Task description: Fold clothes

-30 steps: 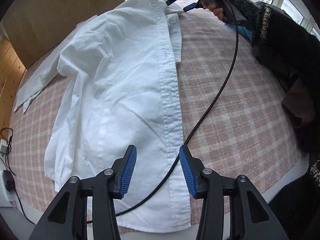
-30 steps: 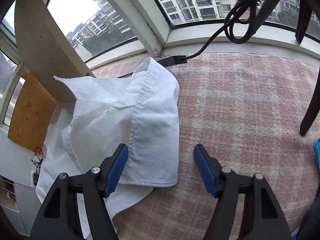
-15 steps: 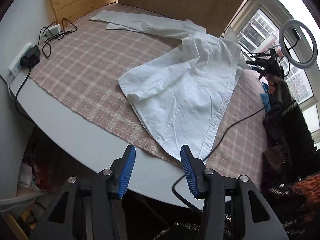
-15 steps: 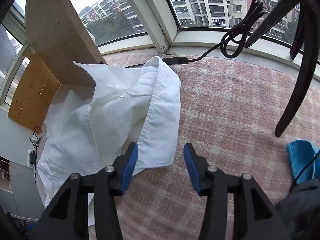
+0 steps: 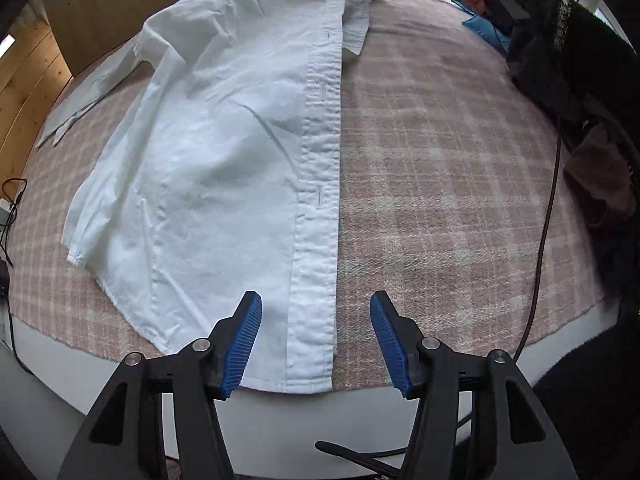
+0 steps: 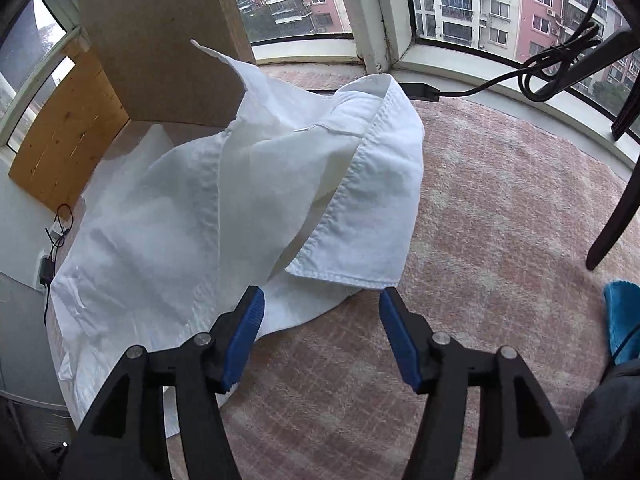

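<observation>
Open grippers flank a white shirt (image 5: 224, 152) on the plaid cloth (image 5: 440, 184)

Left gripper (image 5: 316, 336) gapes at hem placket, right gripper (image 6: 322, 334) wide at collar; pinching both seems next.

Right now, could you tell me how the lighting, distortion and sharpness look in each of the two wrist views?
Left wrist view: soft, even daylight, the white shirt sharp with faint crease shadows, the plaid cloth bulging from fisheye curvature, dark vignette in the corners. Right wrist view: bright windows without blowout, bowed frames, the collar crisp; no motion blur.

Shirt (image 5: 224, 152) lies on tablecloth (image 5: 432, 184), left half; board (image 6: 160, 40) behind, cable (image 5: 544, 232) at right.
</observation>
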Demonstrator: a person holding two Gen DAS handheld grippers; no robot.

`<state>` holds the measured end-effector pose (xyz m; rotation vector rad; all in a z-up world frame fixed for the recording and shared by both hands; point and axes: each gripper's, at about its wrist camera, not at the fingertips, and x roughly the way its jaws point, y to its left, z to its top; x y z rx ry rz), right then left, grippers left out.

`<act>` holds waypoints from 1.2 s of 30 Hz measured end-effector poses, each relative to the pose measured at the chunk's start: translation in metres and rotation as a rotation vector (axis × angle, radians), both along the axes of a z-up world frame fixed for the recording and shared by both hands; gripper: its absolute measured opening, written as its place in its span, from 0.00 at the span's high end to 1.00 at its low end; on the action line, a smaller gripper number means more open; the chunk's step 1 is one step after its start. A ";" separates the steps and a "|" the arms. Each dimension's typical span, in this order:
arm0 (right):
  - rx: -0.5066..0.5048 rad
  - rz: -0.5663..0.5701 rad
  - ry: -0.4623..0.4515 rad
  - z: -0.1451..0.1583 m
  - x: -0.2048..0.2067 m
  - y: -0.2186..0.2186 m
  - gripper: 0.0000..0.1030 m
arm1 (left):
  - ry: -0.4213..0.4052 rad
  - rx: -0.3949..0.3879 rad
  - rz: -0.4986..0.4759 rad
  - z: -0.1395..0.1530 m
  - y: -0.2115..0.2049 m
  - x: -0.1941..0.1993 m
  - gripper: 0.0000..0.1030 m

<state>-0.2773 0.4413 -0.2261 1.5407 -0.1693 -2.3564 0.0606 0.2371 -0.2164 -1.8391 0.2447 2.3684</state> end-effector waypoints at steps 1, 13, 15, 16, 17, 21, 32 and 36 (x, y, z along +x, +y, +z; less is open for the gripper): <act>0.002 0.007 0.002 0.000 0.001 -0.002 0.43 | -0.001 0.012 0.009 0.000 -0.003 -0.001 0.49; 0.019 -0.013 -0.005 -0.005 0.003 0.008 0.43 | 0.003 0.121 0.078 0.028 -0.028 -0.011 0.92; 0.028 -0.011 -0.005 -0.005 0.003 0.009 0.43 | 0.015 0.112 0.079 0.034 -0.026 -0.013 0.92; 0.034 -0.011 -0.004 -0.005 0.003 0.009 0.43 | 0.021 0.108 0.079 0.038 -0.026 -0.015 0.92; 0.040 -0.010 -0.003 -0.005 0.003 0.008 0.43 | 0.027 0.104 0.079 0.041 -0.025 -0.016 0.93; 0.060 -0.006 0.005 -0.006 0.003 0.009 0.43 | 0.075 0.144 0.143 0.072 -0.048 -0.021 0.93; 0.056 0.004 0.003 -0.007 0.004 0.015 0.43 | 0.121 -0.097 0.377 0.067 -0.157 -0.028 0.83; 0.040 -0.005 -0.003 -0.007 0.003 0.021 0.43 | 0.141 -0.054 0.296 0.074 -0.128 -0.014 0.69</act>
